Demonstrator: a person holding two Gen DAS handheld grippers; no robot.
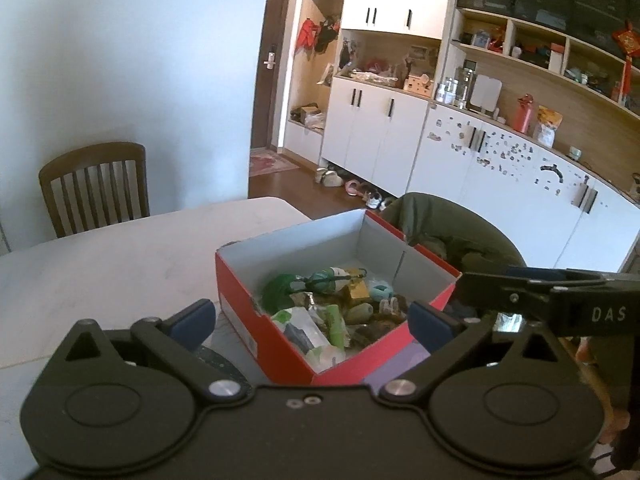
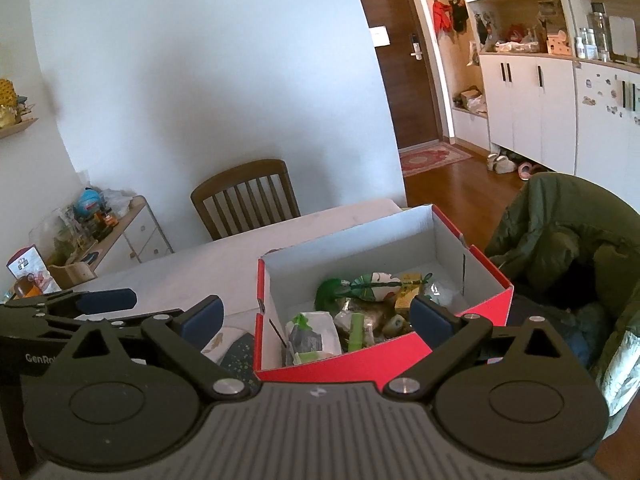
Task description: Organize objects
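In both wrist views the red box of jumbled items sits at lower centre, dead ahead between the spread, empty fingers of the left gripper and right gripper, neither clearly nearer.

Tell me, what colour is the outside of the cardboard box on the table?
Red outside, with a pale grey-white inside; the right wrist view shows it best.

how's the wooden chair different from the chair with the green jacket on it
The wooden chair stands bare at the table's far side, its slatted back showing. The other chair stands beside the red box and is wholly draped by the green jacket, so its frame is hidden. Both stand by the table.
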